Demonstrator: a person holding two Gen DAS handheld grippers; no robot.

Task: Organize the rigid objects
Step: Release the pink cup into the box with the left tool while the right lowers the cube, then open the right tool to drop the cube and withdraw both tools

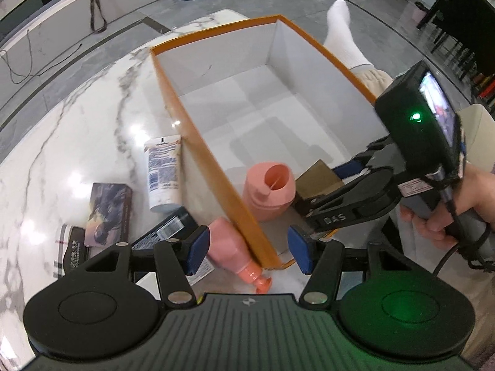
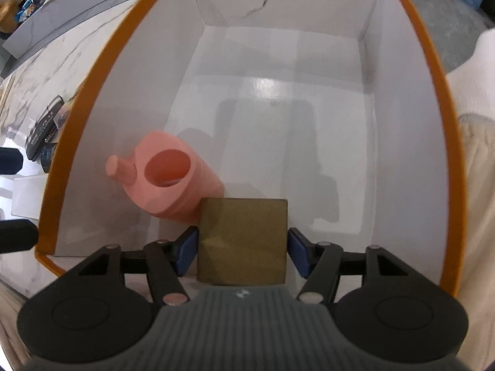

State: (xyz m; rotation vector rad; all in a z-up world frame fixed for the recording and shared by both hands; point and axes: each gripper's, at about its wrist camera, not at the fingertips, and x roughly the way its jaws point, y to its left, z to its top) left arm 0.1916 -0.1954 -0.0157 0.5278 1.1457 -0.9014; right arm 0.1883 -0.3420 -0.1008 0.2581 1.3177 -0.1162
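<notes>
Left wrist view gives us the widest look: the marble table (image 1: 77, 123) fills the left half of the frame, and on it sits the orange-rimmed box (image 1: 173, 92) with white inner walls, running from centre toward the upper right. Inside the box, at lower centre, a pink container (image 1: 269, 191) with a round opening stands on the floor, so we judge at least one item sorted. Our right gripper (image 2: 242, 244) reaches into the box and pinches an olive-brown block (image 2: 243, 241) between its blue pads (image 2: 185, 247); in its own view the block sits at lower centre, just beside the pink container, low in the box (whether it already touches the floor we cannot tell). Our left gripper (image 1: 247, 247) hangs with its fingers spread and nothing between them, straddling the near corner of the box rim. Outside the box, toward the lower left, several things wait: a white tube (image 1: 162, 173) lying against the box wall, a printed flat case (image 1: 108, 210), a dark barcoded box (image 1: 167, 228), a plaid-edged item (image 1: 66, 253) and a pink bottle (image 1: 235, 253) lying by the corner. We reckon the job is well short of half done.
</notes>
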